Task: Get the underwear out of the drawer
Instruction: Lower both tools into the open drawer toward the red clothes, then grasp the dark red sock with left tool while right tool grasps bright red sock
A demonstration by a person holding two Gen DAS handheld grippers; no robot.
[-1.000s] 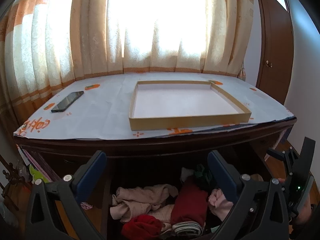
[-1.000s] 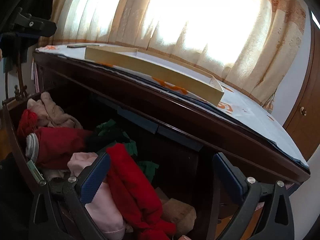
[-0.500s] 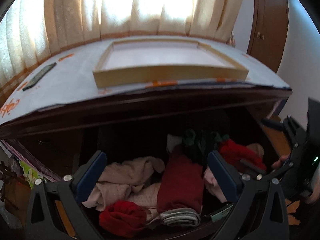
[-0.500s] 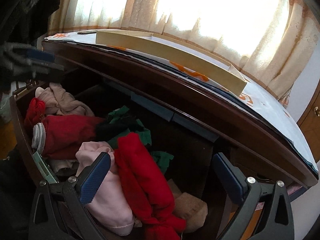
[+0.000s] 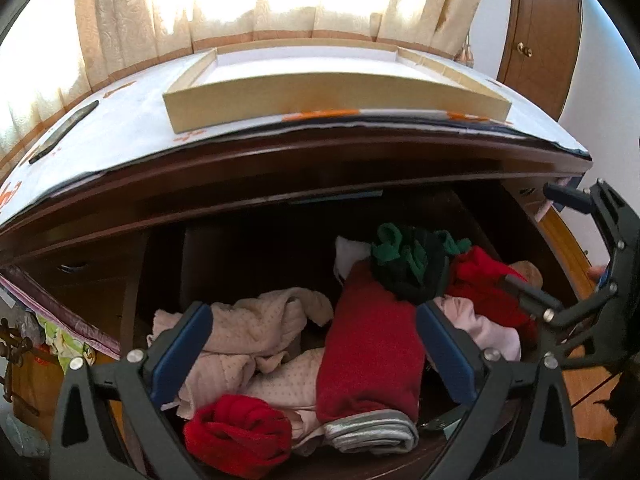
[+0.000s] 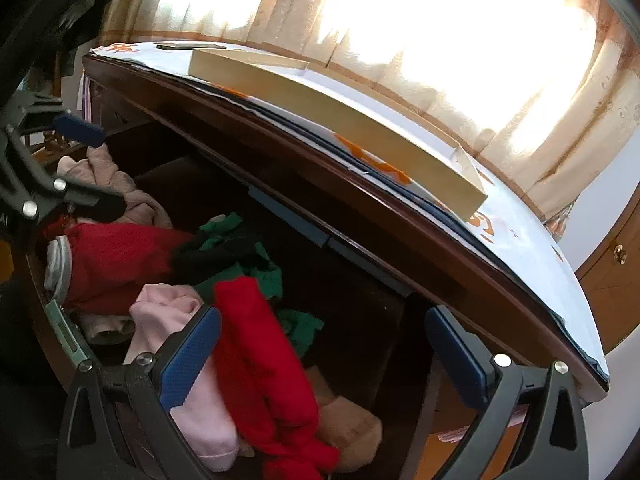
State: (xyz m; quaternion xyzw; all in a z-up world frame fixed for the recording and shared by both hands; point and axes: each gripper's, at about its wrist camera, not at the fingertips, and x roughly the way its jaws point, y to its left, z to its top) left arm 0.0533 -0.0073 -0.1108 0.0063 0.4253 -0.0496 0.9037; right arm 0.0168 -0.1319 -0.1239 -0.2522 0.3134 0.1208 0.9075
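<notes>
An open dark wooden drawer (image 5: 400, 464) is full of rumpled clothes. My left gripper (image 5: 312, 352) hangs open just above a beige knit piece (image 5: 256, 328) and a dark red folded garment (image 5: 372, 344) with a grey band. A small red bundle (image 5: 236, 436) lies at the drawer's front. Green and black pieces (image 5: 412, 264) lie further back. My right gripper (image 6: 324, 356) is open over a bright red garment (image 6: 260, 352) and a pink one (image 6: 176, 312), and it also shows at the right (image 5: 568, 256) in the left wrist view.
The desk top (image 5: 132, 128) overhangs the drawer and carries a shallow cardboard tray (image 5: 320, 96) and a dark phone (image 5: 64, 132). Curtains (image 5: 280, 0) cover the bright window behind. A wooden cabinet door (image 5: 536, 40) stands at the right. A tan bundle (image 6: 352, 436) lies at the drawer's right end.
Both grippers have dropped lower and moved in toward the drawer. The clothes now fill more of each view and the desk top has risen in frame. Both stay open.
</notes>
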